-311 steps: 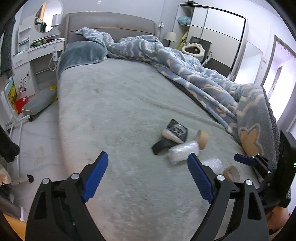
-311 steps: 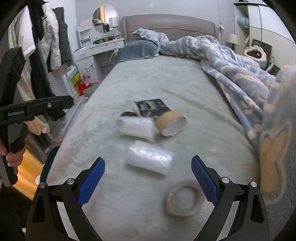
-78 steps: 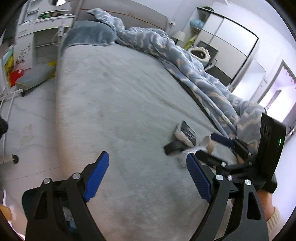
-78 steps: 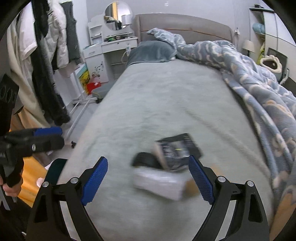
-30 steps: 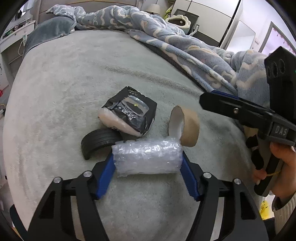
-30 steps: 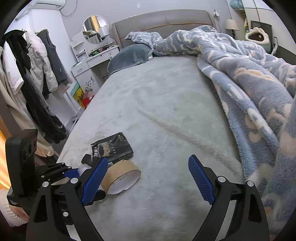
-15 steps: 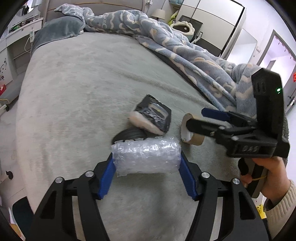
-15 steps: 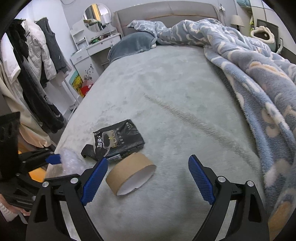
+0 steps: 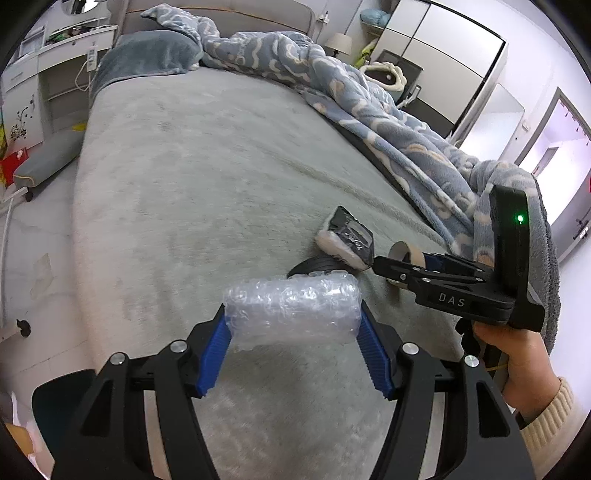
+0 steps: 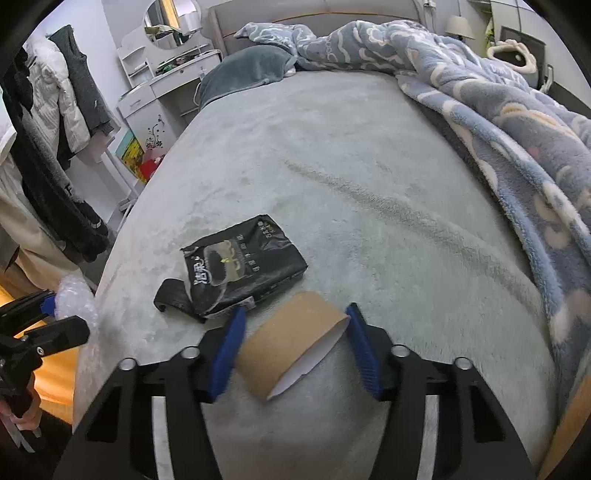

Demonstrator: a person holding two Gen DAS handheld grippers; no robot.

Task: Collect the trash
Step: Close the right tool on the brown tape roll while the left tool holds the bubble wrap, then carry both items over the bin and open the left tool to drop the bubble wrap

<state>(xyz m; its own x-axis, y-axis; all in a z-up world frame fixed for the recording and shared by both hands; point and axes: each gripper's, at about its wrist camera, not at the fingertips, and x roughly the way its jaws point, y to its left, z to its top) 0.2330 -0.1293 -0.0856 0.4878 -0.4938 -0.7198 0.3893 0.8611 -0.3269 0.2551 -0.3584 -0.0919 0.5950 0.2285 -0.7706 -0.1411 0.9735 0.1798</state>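
Counting it off: two grippers in play, the left gripper (image 9: 293,334) and the right gripper (image 10: 295,349). One roll of bubble wrap (image 9: 291,314), just the one. One brown cardboard tape core (image 10: 291,347). One black tissue packet (image 10: 242,266) on the bed (image 10: 369,166), and one black curved strip (image 10: 173,295) tucked at its edge. That makes four pieces of trash in all. One bed, one blue patterned blanket (image 10: 498,110), one grey pillow (image 10: 247,70), and one round mirror (image 10: 171,24) by the wall.
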